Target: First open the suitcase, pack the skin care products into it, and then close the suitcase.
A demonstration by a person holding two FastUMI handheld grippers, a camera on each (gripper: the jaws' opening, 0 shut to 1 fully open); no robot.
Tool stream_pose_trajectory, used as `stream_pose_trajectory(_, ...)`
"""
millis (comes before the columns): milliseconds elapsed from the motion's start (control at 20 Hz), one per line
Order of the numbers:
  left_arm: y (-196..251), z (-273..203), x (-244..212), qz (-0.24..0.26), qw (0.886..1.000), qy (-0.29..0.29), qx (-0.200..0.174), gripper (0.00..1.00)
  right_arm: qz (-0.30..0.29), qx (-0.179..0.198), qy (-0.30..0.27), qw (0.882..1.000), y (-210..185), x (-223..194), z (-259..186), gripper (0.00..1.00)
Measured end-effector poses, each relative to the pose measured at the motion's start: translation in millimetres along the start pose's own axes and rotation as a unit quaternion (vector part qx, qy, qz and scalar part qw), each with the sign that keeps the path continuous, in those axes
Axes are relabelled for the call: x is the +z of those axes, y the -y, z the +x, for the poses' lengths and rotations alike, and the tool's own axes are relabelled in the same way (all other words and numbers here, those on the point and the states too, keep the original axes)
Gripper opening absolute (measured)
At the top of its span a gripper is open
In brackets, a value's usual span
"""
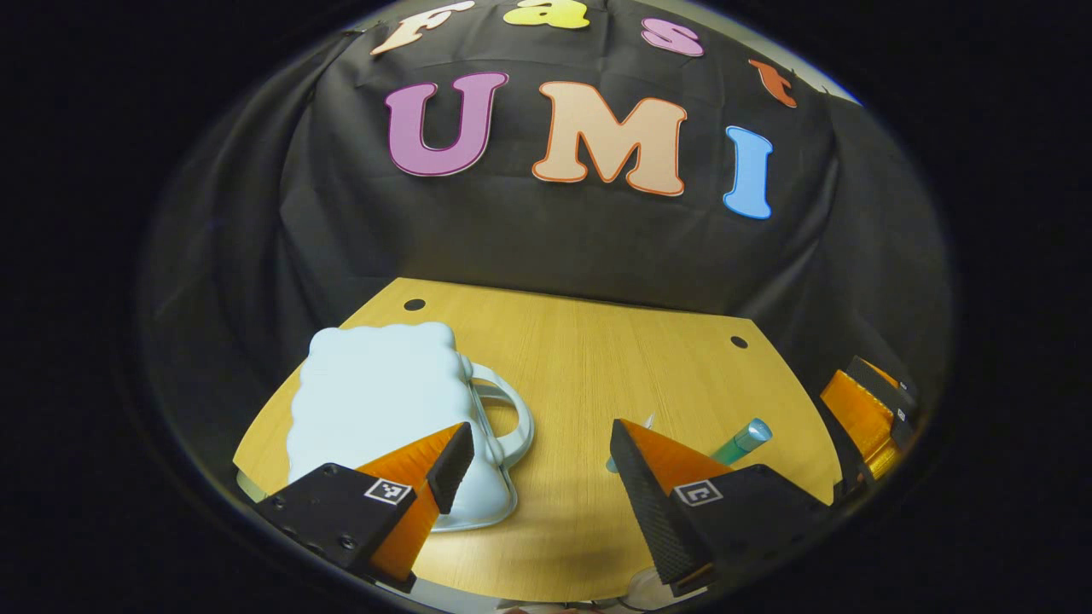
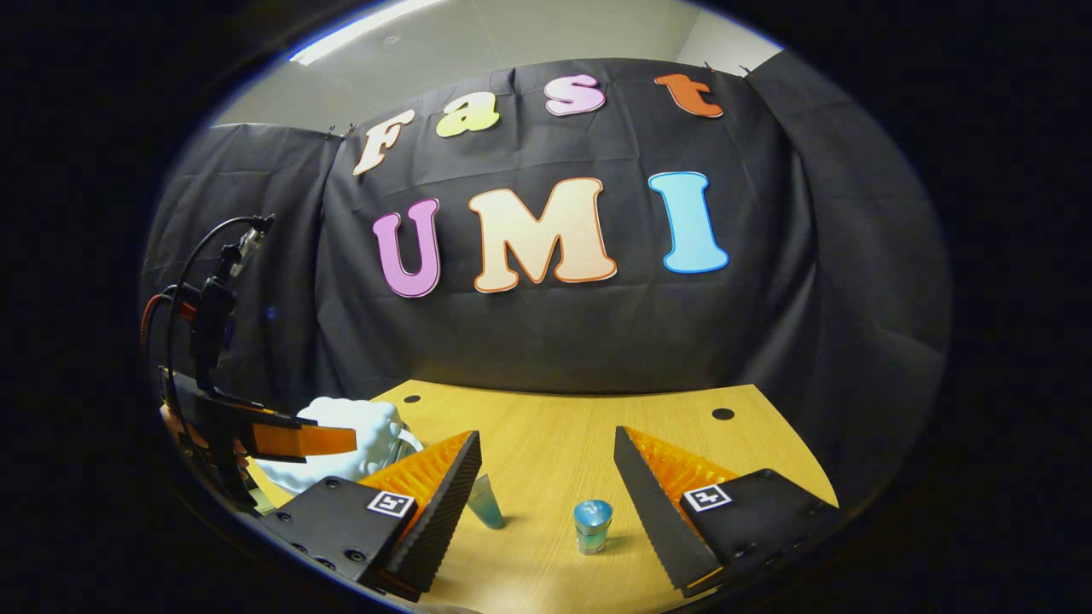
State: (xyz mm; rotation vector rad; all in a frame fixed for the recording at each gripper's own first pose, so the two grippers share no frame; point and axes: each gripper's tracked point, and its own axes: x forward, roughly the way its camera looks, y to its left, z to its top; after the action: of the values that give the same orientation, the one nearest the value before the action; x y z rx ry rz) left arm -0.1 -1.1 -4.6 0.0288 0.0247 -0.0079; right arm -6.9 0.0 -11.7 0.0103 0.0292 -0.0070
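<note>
Bare table [image 1: 597,358] beyond suitcase [image 1: 375,409]

Left gripper view: low over the tabletop [image 1: 580,358], facing the booth wall.
Right gripper view: low, likewise facing the wall.
Shared: tabletop [image 2: 563,426], suitcase [image 1: 384,401] [image 2: 350,448].

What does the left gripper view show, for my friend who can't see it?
A closed pale blue suitcase with a handle stands on a wooden table, just beyond the open left gripper. A teal tube lies to the right, near the right gripper.
</note>
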Motion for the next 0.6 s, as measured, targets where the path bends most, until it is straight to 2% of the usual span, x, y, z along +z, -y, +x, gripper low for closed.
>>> stream_pose_trajectory(450,-7.6,2.6,-8.2,-0.005,1.000,-0.017,0.005,0.95,0.004,-0.007,-0.013,1.000,1.8,-7.6,0.9,0.98)
stream_pose_trajectory(550,-8.3,3.6,-8.7,-0.003,1.000,-0.019,0.005,0.93,0.003,-0.008,-0.014,1.000,1.7,-8.5,0.6,0.95)
stream_pose_trajectory(600,-8.0,4.5,-9.8,-0.003,1.000,-0.021,0.004,0.93,0.002,-0.009,-0.014,1.000,2.3,-7.7,0.7,0.98)
